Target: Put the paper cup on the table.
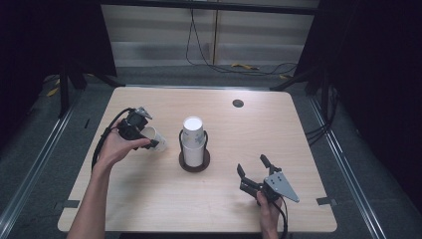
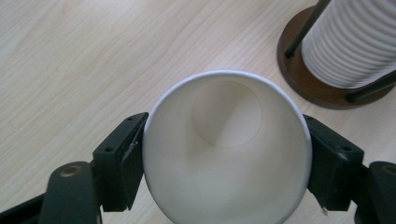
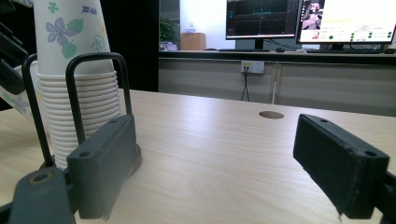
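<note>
Holding one cup (image 2: pixel 227 154) between my left gripper's (image 1: pixel 149 138) jaws, clear of the stack (image 1: pixel 193 142) at mid-table, I judge pulling done and placing left, my right gripper (image 1: pixel 255 168) agape and idle.

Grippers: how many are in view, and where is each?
2. The left tool, at the table's left side, has a single paper cup between its jaws, beside the cup stack. The right tool rests open at the front right.
</note>
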Action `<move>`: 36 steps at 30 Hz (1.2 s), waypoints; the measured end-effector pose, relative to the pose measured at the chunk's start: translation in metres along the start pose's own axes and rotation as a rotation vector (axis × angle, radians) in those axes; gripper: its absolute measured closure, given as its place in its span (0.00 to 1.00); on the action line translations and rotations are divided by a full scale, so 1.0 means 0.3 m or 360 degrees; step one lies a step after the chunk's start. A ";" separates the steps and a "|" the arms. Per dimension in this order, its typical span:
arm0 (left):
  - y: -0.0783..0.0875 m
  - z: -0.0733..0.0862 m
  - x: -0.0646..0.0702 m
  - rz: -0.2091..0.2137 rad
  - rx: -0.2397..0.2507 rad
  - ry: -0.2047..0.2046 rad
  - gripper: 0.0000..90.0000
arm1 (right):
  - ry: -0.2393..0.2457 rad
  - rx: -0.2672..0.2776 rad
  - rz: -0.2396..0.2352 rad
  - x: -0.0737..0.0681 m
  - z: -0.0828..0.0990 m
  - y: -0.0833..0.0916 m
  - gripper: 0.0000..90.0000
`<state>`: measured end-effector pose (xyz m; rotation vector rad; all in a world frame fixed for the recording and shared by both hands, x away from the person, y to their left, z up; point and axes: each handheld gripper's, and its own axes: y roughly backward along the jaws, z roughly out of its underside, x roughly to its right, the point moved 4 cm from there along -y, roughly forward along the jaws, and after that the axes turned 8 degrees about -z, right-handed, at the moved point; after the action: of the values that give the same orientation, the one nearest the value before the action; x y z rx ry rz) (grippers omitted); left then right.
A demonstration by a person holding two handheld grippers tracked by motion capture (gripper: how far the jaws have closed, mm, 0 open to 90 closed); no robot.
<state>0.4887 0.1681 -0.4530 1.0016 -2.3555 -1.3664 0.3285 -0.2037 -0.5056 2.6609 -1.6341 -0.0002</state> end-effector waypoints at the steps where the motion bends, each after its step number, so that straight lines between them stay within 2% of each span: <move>1: -0.004 0.000 0.000 0.0005 -0.0011 0.0002 0.27 | 0.0000 -0.0002 -0.0001 0.000 0.000 0.000 0.15; 4: -0.012 -0.001 0.001 0.0028 -0.0041 -0.0013 0.26 | 0.0000 0.0000 0.0000 0.000 0.000 0.000 0.15; 7: -0.016 -0.003 -0.001 0.0007 -0.0050 -0.0044 0.26 | -0.0001 -0.0001 0.0000 0.000 0.000 0.000 0.15; 10: -0.023 -0.007 0.002 0.0015 -0.0052 -0.0046 0.26 | 0.0000 -0.0002 0.0000 0.000 0.000 0.000 0.15; 13: -0.039 -0.008 0.010 -0.0013 -0.0079 -0.0033 0.25 | 0.0000 0.0000 0.0001 0.000 0.000 0.000 0.15; 14: -0.045 -0.008 0.016 -0.0013 -0.0070 -0.0049 0.25 | 0.0000 0.0000 0.0001 0.000 0.000 0.000 0.15; 15: -0.051 -0.008 0.021 -0.0014 -0.0045 -0.0031 0.24 | -0.0001 -0.0003 -0.0001 0.000 0.000 0.000 0.15; 18: -0.063 -0.011 0.021 -0.0037 -0.0046 0.0003 0.23 | 0.0000 -0.0001 0.0002 0.000 0.000 0.000 0.15; 23: -0.070 -0.014 0.019 -0.0039 -0.0017 0.0013 0.23 | -0.0002 -0.0001 0.0008 0.000 0.000 0.000 0.15; 31: -0.083 -0.030 0.017 0.0001 0.0030 0.0024 0.23 | -0.0002 -0.0004 0.0011 0.000 0.000 0.001 0.15; 36: -0.082 -0.040 0.023 0.0025 0.0097 0.0067 0.19 | -0.0005 -0.0002 0.0012 -0.001 0.000 0.001 0.14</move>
<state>0.5004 0.1474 -0.4680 1.0162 -2.3825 -1.2626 0.3282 -0.2036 -0.5057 2.6551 -1.6443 -0.0057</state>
